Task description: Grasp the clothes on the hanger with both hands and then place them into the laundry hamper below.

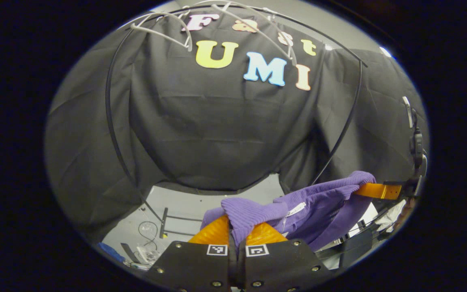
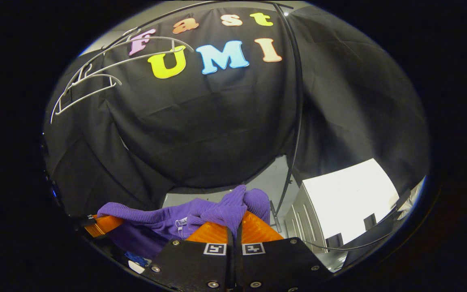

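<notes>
Purple sweater between both grippers.

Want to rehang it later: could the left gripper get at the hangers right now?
Probably not. The left gripper is shut on the purple sweater, stretched to the right gripper, and the hangers hang on the rail well above. It would have to let go first.

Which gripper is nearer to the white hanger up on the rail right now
Hard to call, perhaps the left. Both the left gripper and right gripper are clamped on the purple sweater, well below the empty white hanger on the black rail.
</notes>
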